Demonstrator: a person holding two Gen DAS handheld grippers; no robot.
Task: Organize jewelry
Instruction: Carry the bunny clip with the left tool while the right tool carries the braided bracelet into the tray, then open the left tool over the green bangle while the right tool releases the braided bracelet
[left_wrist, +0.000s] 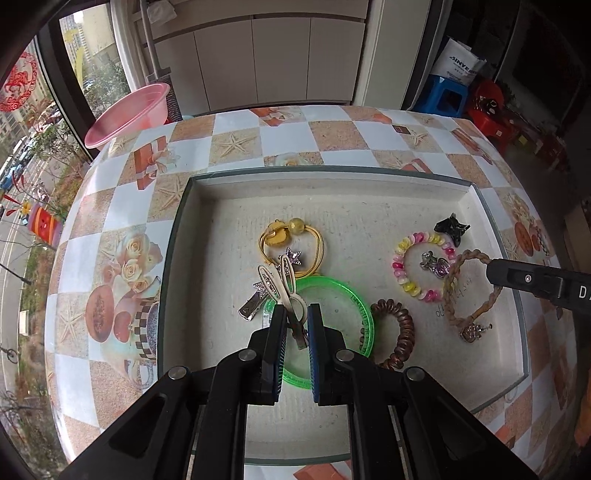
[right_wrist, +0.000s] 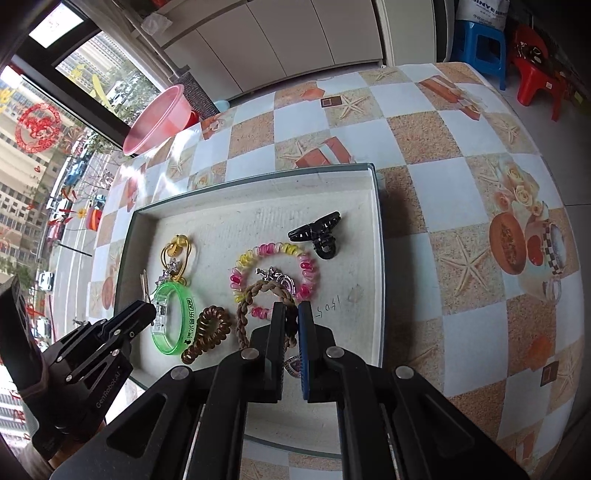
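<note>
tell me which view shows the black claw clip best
The right wrist view: the black claw clip lies whole and unobstructed there, teeth visible. The left wrist view shows it smaller, near the tray's far right corner.

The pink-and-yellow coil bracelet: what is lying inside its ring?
Inside the coil bracelet lies a silver charm with a purple stone. The braided bracelet overlaps the ring's near side, hiding part of it.

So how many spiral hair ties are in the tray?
2: a brown one beside the green bangle, and a pink-yellow one near the black claw clip. None seems hidden.
</note>
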